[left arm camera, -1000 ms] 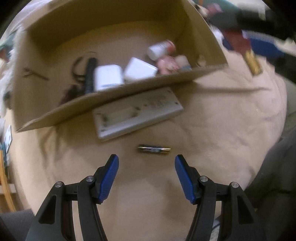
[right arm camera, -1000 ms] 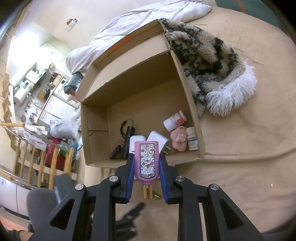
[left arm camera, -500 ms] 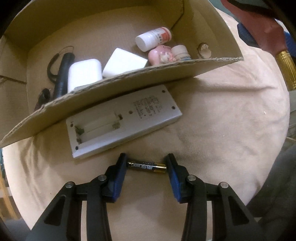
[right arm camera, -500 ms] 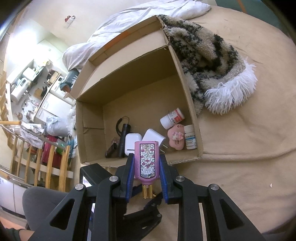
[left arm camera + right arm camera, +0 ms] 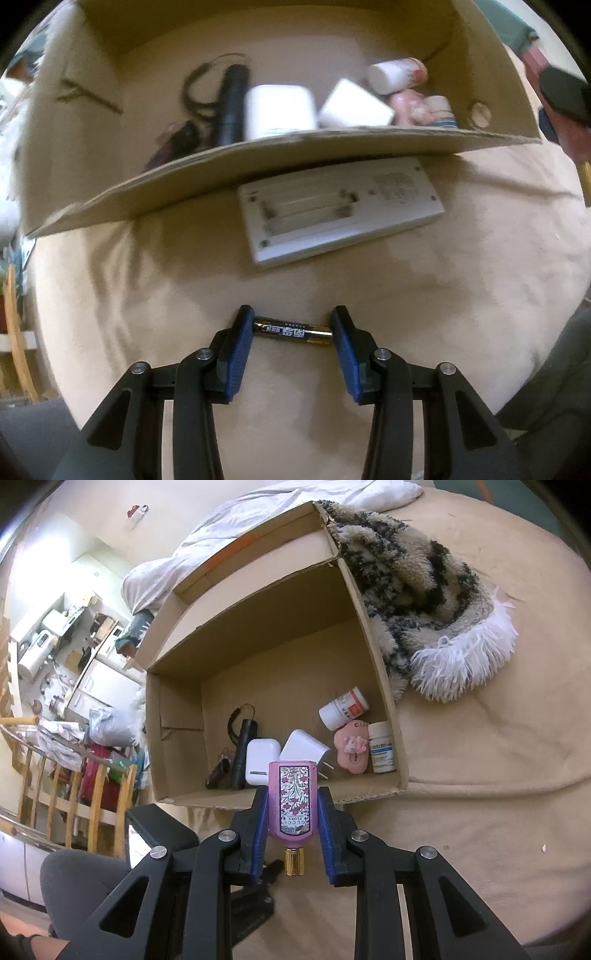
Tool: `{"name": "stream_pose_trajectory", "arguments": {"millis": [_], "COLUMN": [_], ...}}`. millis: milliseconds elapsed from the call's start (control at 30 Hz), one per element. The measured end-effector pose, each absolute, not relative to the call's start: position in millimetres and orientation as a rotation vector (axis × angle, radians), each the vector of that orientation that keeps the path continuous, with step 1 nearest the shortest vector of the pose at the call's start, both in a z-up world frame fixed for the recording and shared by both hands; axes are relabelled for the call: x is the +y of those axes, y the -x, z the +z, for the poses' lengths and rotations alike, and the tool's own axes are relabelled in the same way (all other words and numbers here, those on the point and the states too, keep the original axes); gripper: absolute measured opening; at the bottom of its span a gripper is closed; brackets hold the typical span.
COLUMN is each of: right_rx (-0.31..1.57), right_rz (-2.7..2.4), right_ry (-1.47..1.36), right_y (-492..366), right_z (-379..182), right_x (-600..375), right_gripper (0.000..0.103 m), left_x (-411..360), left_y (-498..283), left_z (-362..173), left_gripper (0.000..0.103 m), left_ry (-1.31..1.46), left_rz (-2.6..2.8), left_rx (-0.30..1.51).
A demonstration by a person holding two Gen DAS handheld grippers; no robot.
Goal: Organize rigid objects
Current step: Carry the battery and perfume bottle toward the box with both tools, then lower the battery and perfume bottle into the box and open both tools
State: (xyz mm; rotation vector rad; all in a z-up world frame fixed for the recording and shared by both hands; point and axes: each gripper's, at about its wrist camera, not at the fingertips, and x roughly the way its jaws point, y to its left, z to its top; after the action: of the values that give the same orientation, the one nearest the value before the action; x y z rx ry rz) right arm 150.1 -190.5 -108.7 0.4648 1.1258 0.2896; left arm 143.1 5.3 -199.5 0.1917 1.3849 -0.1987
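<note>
As my left gripper (image 5: 292, 334) pinches battery (image 5: 292, 331) endwise | light, slick, may pivot | right gripper (image 5: 291, 812) clamps perfume bottle (image 5: 293, 800) | box (image 5: 258, 173) 12 o'clock

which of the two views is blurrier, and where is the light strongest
Left wrist view: the cardboard box and its contents are smeared, while the battery in the left gripper stays sharp. Right wrist view: crisp throughout, brightest at the washed-out room on the left.

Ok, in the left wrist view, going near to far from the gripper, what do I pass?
Left gripper shut on the black-and-gold AA battery → white remote lying face down, battery bay open → near wall of the brown cardboard box → white earbud case inside.
</note>
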Motion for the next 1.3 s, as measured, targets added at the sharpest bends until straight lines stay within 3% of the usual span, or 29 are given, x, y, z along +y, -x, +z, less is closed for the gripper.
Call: {"name": "stream_pose_trajectory", "arguments": {"millis": [167, 633, 867, 1300], "right_rx": [1.132, 1.081, 1.070, 1.112], "right_rz": [0.285, 0.337, 0.351, 0.373], "right_ry": [-0.456, -0.374, -0.321, -0.306], "right_y": [-150, -169, -203, -241], "right_z": [-109, -88, -82, -112], "right_x": [-191, -171, -159, -142], "right_gripper": [0.027, 0.027, 0.027, 0.027], "left_x": [28, 68, 64, 60], "left_y": [-149, -184, -222, -253], "left_z": [-184, -64, -62, -110], "left_gripper": [0.040, 0.040, 0.040, 0.040], "left_ry": [-0.168, 0.006, 0.015, 0.018], "left_rz": [-0.141, -0.075, -0.082, -0.107], "left_rx": [1.377, 1.090, 1.065, 1.096]}}
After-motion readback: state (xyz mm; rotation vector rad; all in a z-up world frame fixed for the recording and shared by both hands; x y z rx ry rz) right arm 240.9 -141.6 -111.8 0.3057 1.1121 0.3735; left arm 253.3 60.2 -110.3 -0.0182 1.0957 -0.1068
